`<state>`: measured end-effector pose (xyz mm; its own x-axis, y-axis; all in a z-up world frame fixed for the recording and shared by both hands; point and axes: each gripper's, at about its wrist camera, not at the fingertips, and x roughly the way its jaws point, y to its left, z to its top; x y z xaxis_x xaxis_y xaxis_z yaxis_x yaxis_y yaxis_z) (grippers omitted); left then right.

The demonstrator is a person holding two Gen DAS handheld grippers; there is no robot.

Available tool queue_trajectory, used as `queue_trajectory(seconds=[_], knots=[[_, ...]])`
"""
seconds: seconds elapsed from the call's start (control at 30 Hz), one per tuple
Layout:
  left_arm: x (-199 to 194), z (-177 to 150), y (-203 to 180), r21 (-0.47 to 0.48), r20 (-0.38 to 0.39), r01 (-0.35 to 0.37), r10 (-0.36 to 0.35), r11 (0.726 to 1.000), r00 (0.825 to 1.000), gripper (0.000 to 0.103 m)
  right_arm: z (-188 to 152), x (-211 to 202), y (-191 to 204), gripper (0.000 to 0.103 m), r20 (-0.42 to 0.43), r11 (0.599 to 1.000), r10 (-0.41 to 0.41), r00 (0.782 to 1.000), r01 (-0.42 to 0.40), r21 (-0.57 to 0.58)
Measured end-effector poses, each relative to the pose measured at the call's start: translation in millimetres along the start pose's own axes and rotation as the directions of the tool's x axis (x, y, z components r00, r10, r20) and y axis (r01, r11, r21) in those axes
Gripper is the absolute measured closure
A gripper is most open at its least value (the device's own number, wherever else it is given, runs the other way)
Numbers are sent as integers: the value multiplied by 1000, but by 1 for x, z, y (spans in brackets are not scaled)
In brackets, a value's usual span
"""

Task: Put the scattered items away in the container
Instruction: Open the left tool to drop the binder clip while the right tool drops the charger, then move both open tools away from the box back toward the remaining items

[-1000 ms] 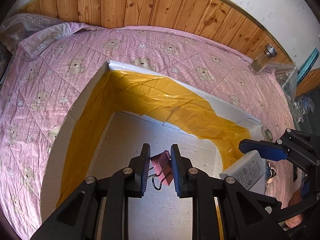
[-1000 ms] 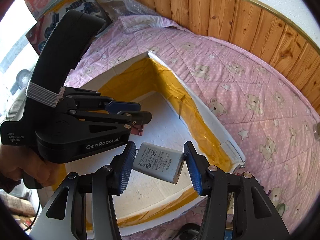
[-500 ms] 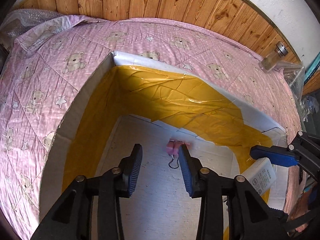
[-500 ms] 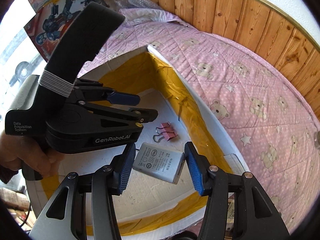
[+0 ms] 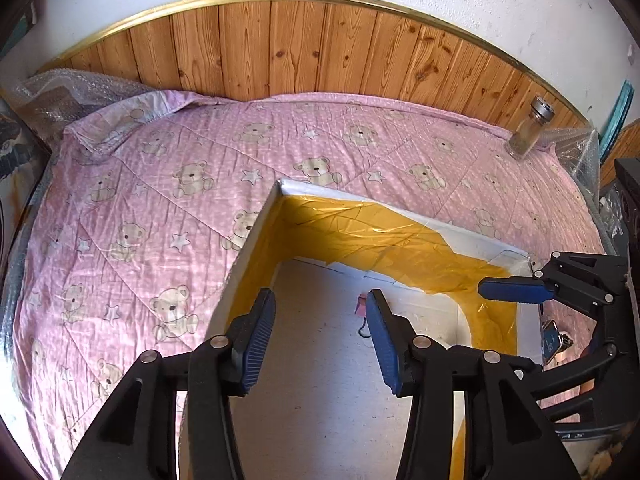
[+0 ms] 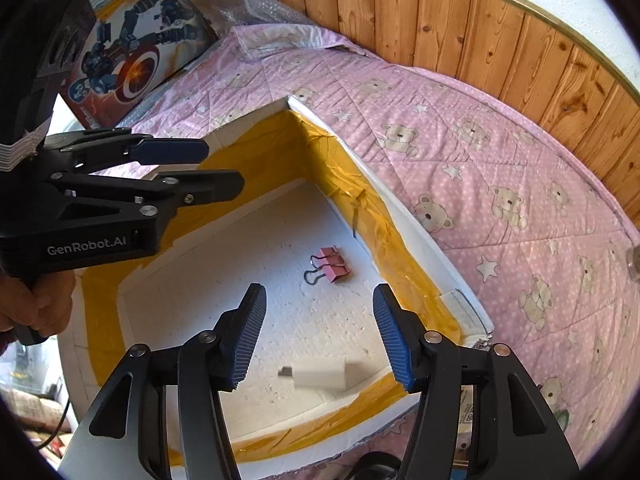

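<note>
Over the box: both grippers hang above the open foam box (image 6: pixel 412 220), each with nothing between its fingers.
Left gripper (image 5: pixel 320 336): jaws spread wide, blue ribbed pads facing each other, pointing down into the box's far half; in the right wrist view it reaches in from the left side, gripped by a hand (image 6: pixel 36 304) at its handle.
Right gripper (image 6: pixel 318 338): jaws wide apart, tilted down over the near end of the box; in the left wrist view one blue fingertip shows at the right edge, above the box's right wall.
Foam box: white, shallow, yellow tape lining its inner walls, resting on the pink bear-print quilt (image 6: pixel 500 152).
Binder clips (image 6: pixel 330 268): pink, with black wire handles, lying on the box floor near the far right wall.
Charger (image 6: pixel 324 374): white block, blurred, low over or on the box floor between the right gripper's fingers, not touching them.
Glass jar (image 5: pixel 530 134): upright with a metal cap, at the quilt's far edge against the wood panelling.
</note>
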<state>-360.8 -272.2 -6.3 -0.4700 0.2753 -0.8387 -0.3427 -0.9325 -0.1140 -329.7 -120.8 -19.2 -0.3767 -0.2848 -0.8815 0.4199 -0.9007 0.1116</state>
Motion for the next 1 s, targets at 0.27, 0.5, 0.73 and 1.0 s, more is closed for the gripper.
queue_trajectory(seconds=[0.27,0.5,0.73,1.0], knots=[[-2,-16,21,-10,-19,-70,70,998,997,56,-22,-65,-18,44,131,983,-131,983,112,145],[-24,-34,30,-85,19,-56,58,995,998,65,-51,-50,-29,66,39,962,-109,993,95,257],[-28,-58,42,-126,-19,-103,101,987,995,69,-27,-20,-20,82,63,974,-88,994,72,213],[-61,-67,11,-70,44,-103,106,992,993,67,-41,-58,17,68,121,979,-97,988,73,189]])
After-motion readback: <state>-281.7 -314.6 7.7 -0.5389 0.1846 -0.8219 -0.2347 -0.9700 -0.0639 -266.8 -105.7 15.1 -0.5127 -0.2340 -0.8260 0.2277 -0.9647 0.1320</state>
